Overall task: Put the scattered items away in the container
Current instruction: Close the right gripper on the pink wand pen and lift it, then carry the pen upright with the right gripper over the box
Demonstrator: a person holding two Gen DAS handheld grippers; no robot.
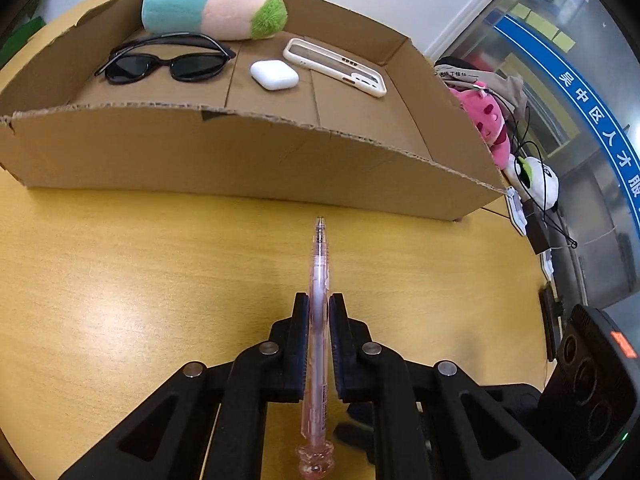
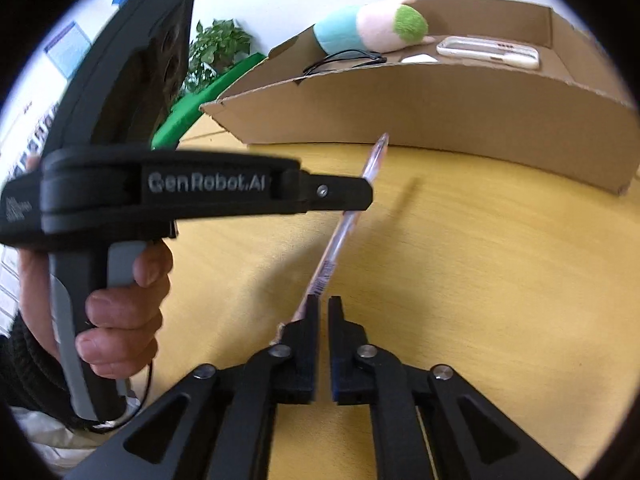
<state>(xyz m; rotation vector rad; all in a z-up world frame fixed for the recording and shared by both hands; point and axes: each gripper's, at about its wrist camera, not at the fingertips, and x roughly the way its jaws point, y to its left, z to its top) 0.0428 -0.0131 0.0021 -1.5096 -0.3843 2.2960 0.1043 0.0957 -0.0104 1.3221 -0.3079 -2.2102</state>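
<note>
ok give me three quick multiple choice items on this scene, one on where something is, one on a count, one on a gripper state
1. Where do the sunglasses lie?
A. on the table in front of the box
B. inside the cardboard box
C. in the right gripper

2. How many items lie in the box?
A. two
B. six
C. four

3. What is the left gripper doing?
A. shut on the pink pen
B. open above the box
C. shut on the earbud case

Answers:
1 B, they rest on the box floor beside the plush toy.
2 C, plush toy, sunglasses, earbud case and phone case.
3 A, its fingers clamp the pen's barrel, the tip pointing at the box; the right gripper is shut and empty.
</note>
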